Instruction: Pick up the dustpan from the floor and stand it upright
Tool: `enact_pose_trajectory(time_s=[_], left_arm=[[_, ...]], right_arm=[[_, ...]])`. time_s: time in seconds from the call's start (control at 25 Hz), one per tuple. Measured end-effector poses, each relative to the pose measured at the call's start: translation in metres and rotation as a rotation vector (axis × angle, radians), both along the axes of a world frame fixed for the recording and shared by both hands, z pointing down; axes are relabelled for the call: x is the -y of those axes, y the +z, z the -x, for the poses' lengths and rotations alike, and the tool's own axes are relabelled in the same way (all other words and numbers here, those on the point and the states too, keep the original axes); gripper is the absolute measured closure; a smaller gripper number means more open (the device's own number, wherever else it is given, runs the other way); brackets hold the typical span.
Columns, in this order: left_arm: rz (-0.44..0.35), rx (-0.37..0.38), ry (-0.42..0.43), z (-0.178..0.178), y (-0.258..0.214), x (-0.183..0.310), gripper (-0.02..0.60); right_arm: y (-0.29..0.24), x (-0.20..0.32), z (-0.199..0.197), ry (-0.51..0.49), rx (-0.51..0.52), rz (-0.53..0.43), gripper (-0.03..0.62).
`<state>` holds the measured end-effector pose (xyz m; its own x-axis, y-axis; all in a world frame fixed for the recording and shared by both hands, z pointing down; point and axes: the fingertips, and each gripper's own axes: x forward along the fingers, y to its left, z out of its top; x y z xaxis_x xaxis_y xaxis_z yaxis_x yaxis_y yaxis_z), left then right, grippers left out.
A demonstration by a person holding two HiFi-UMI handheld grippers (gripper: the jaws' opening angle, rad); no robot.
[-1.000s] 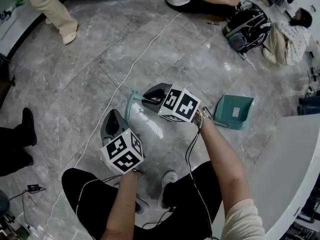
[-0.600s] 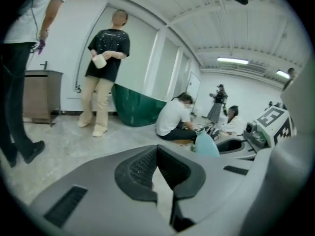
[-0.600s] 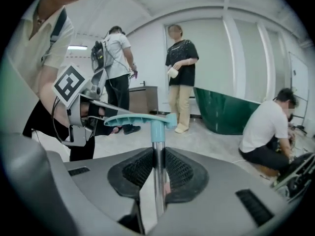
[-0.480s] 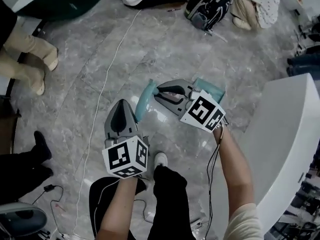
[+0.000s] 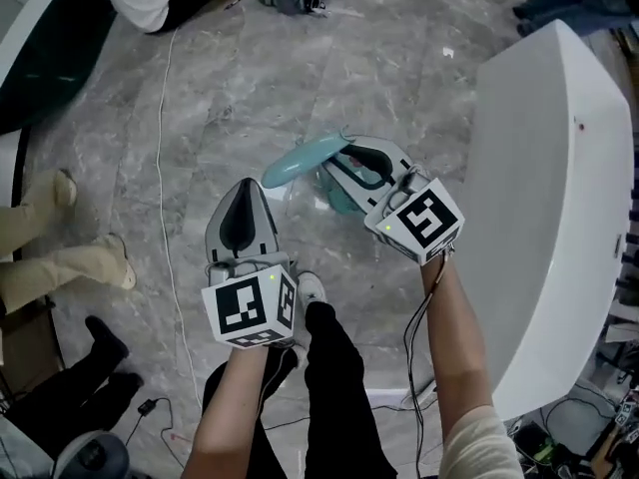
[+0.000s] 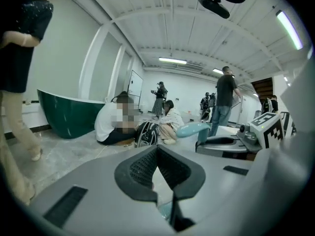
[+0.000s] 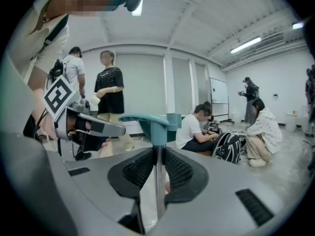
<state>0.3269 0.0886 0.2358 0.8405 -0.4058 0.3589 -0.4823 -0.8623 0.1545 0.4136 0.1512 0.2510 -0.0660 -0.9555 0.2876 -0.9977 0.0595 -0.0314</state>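
The teal dustpan hangs off the floor. Its curved handle (image 5: 305, 158) sticks out to the left, and its pan (image 5: 340, 204) is mostly hidden under my right gripper (image 5: 337, 166). That gripper is shut on the thin metal stem (image 7: 157, 181) just below the handle (image 7: 147, 122). My left gripper (image 5: 243, 186) is beside it on the left and a little nearer me. It is apart from the dustpan, shut, with nothing between its pads (image 6: 142, 168). The left gripper view shows the handle (image 6: 194, 129) and the right gripper (image 6: 224, 144) off to the right.
A big white curved counter (image 5: 559, 168) fills the right side, close to my right arm. A white cable (image 5: 165, 118) runs across the marble floor. Bystanders' legs (image 5: 70, 267) are at the left. People sit by a backpack (image 6: 146, 134) ahead, near a green tub (image 6: 69, 114).
Both grippers have risen and swung round, and the dustpan has come up off the floor in the right gripper. The left gripper has kept beside it, still holding nothing.
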Motion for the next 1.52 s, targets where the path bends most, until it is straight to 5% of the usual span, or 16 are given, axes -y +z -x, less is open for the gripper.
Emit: enact_pose_trajectory(time_s=[0.4, 0.72, 1.08, 1.2, 1.32, 1.52], left_arm=[[-0.028, 0.025, 0.194, -0.011, 0.019, -0.097, 0.574], [-0.069, 0.053, 0.237, 0.003, 0.027, -0.114, 0.574], [-0.077, 0.050, 0.238, 0.007, 0.025, -0.126, 0.574], [-0.044, 0.040, 0.217, 0.013, 0.014, -0.130, 0.574], [-0.025, 0.025, 0.212, 0.025, -0.007, -0.141, 0.574], [0.018, 0.003, 0.210, 0.076, -0.085, -0.172, 0.574]], right_arm=[[-0.020, -0.063, 0.018, 0.246, -0.050, -0.195, 0.505], [-0.005, -0.076, 0.045, 0.256, 0.012, -0.168, 0.491], [-0.004, -0.108, 0.020, 0.354, 0.022, -0.162, 0.464], [-0.021, -0.114, 0.019, 0.391, 0.045, -0.153, 0.469], [-0.050, -0.127, 0.026, 0.454, 0.084, -0.156, 0.577], [-0.129, -0.171, 0.083, 0.495, 0.082, -0.121, 0.577]])
